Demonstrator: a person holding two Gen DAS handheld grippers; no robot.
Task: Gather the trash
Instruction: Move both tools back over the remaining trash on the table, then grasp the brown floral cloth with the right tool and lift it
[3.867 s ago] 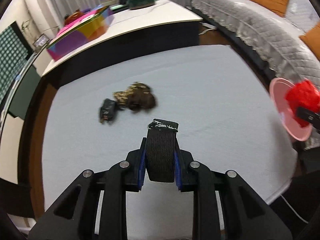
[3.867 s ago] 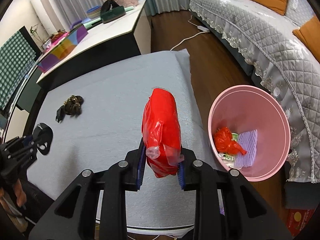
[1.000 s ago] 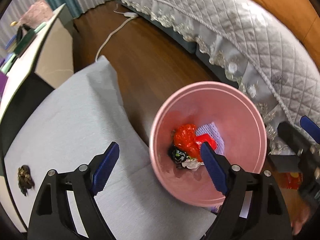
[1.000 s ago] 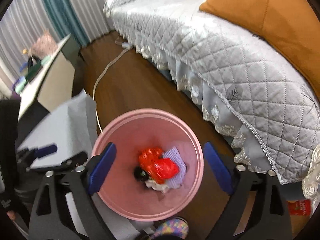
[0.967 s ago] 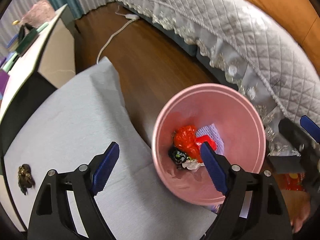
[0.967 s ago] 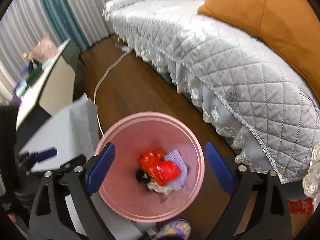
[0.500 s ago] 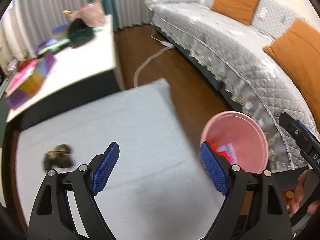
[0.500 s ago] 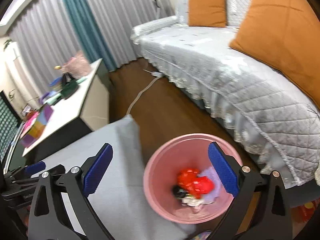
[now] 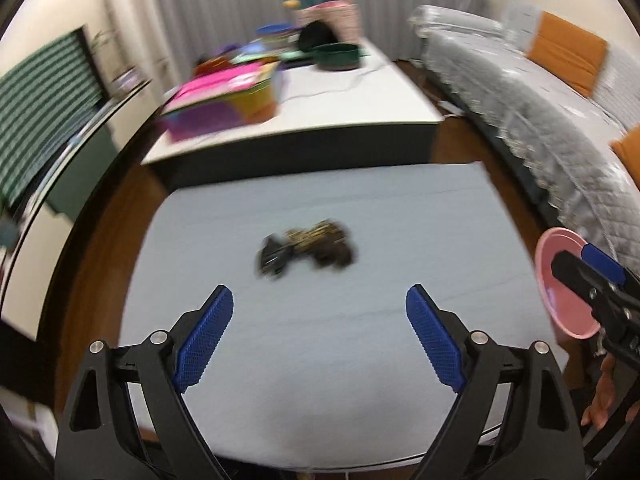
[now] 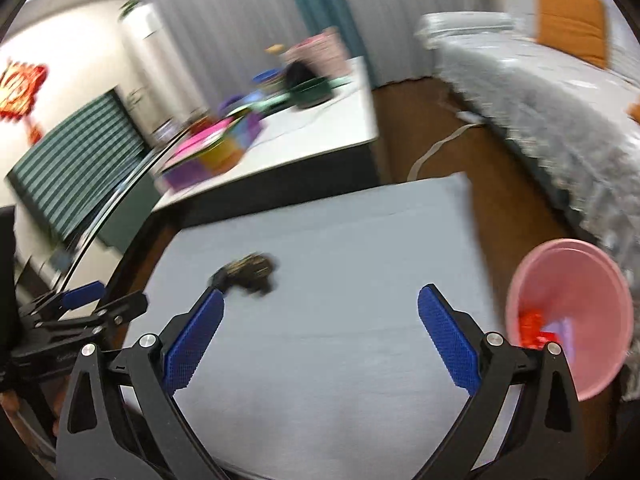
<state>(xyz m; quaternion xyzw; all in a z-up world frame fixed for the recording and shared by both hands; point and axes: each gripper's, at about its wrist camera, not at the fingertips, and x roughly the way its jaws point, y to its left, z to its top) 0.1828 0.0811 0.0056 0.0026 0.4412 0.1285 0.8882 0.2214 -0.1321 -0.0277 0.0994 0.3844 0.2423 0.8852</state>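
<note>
Hovering over the grey-covered table point(image 9: 400, 360), both tools face the room at once, and both views are smeared with blur.

Left gripper point(image 9: 320, 340): its blue-padded fingers point(image 9: 202, 340) stand wide apart with nothing between them, above the near half of the table.

Right gripper point(image 10: 320, 340): fingers point(image 10: 448, 344) spread just as wide, nothing held, above the table's near edge; in the left view it shows at the far right, in front of the bin.

Trash on the table: a dark clump point(image 9: 308, 248), brown and speckled with a smaller black piece at its left end, lies near the middle of the cloth, ahead of both sets of fingers and touched by neither; in the right view the clump point(image 10: 248, 270) sits just beyond the left fingertip. What it is made of, I cannot tell through the blur.

Pink bin point(image 10: 568, 320): off the table's right side, on the floor by the sofa, rim tipped toward the camera; red scraps point(image 10: 534, 330) and something pale lilac lie inside. In the left view only a slice of the bin point(image 9: 556, 280) shows.

Second table point(image 9: 352, 96): white-topped, behind the grey one, carrying a bright pink and purple box point(image 9: 224, 100) and a dark green dish point(image 9: 336, 56).

Sofa point(image 9: 540, 112): grey quilted cover, orange cushions, along the right.
</note>
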